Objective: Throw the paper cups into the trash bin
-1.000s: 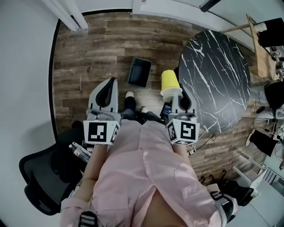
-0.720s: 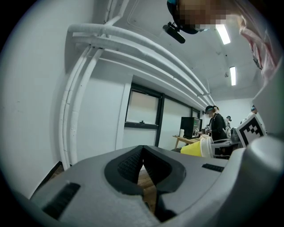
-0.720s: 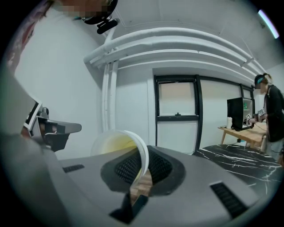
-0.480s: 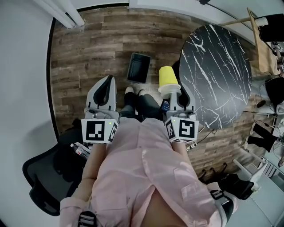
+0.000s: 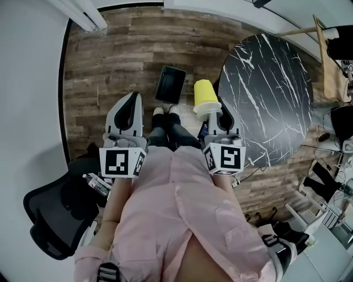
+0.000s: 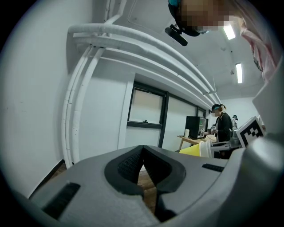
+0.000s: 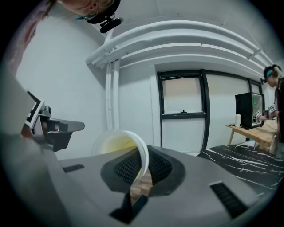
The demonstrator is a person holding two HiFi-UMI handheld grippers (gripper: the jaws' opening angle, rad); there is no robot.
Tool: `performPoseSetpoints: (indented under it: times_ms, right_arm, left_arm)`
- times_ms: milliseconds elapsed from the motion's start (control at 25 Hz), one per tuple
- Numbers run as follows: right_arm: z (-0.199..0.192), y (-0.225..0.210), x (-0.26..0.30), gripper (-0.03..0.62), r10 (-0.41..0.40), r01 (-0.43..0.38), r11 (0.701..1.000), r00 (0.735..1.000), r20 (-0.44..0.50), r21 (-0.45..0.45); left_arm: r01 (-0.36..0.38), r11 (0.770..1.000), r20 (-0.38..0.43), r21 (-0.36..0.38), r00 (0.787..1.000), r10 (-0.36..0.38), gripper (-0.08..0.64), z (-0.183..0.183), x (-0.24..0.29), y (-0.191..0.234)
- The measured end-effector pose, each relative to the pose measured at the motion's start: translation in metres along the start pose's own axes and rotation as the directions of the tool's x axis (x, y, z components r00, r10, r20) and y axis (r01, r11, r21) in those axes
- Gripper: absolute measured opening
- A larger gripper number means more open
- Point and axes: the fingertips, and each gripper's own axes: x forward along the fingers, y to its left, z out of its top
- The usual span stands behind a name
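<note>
A yellow paper cup [image 5: 203, 95] with a white rim lies on its side in my right gripper [image 5: 213, 112], which is shut on the rim. In the right gripper view the cup [image 7: 116, 142] has its wall pinched between the dark pads [image 7: 156, 166], mouth turned toward the camera. The dark rectangular trash bin [image 5: 170, 84] stands on the wood floor just ahead and left of the cup. My left gripper [image 5: 134, 99] is held level beside it, shut with nothing in it [image 6: 143, 151]. The cup [image 6: 194, 150] shows at the right of the left gripper view.
A round black marble table [image 5: 270, 82] fills the right side, close to my right gripper. A black office chair [image 5: 49, 220] sits at the lower left. White pipes [image 5: 83, 14] run up the white wall at left. A person [image 6: 223, 126] stands by a far desk.
The person holding the grippers has stepped forward a little; the feet have shifted. Both grippers and the cup keep almost the same pose, and the bin sits slightly nearer the cup.
</note>
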Motion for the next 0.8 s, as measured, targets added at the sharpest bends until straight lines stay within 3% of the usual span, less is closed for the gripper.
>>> performPoseSetpoints:
  times_ms: [560,800]
  right_arm:
    - [-0.016,-0.029,0.005,0.043,0.070,-0.070,0.997,0.997,-0.031,0.013]
    - [-0.014,-0.023,0.013,0.043,0.077,-0.076,0.997,0.997,-0.032,0.018]
  left_arm:
    - [-0.066,0.998,-0.001,-0.021,0.998,0.066,0.014,-0.006,0.011,-0.026]
    - [-0.042,0.999,-0.007,-0.007,0.999,0.042,0.015,-0.004,0.015,-0.023]
